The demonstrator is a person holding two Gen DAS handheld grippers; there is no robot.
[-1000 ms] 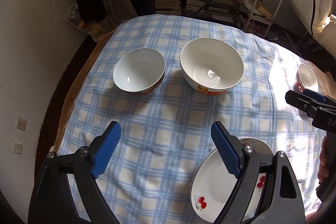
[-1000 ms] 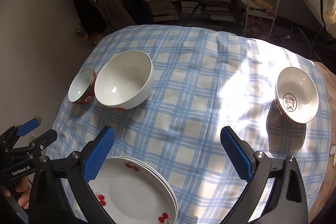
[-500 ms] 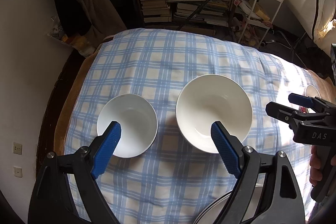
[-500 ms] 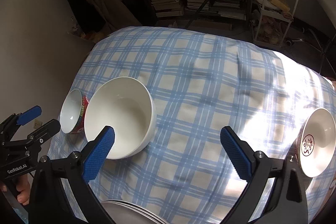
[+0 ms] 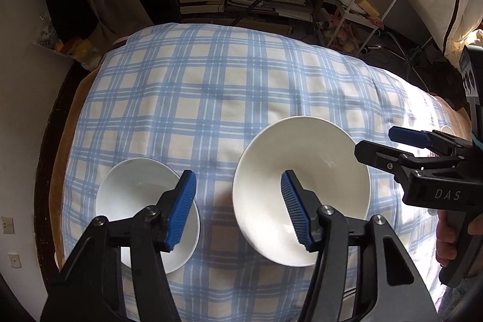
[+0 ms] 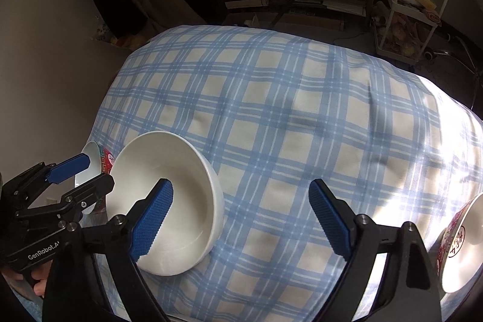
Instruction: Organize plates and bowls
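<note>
Hanging over a checked cloth [image 5: 211, 98], the left gripper [image 5: 238, 210] is held with its 2 blue pads [image 5: 182, 210] apart; its jaws have just been closing, yet nothing is gripped. One pad is seen over the small bowl [image 5: 132, 201], the other over the big bowl [image 5: 317, 171], with bare cloth showing in the gap between them. Both bowls are set upright on the cloth, side by side and slightly apart. The right gripper [image 6: 241, 216] is held wide, its jaws also just narrowed a little, and nothing is clasped between them: its left pad is seen over the big bowl's inside, its right pad over bare cloth. In the right wrist view the small bowl's red-patterned outside is partly hidden behind the left gripper. A 3rd bowl [image 6: 462, 246], red outside with a red mark within, is seen at the cloth's right edge, well apart from the others.
</note>
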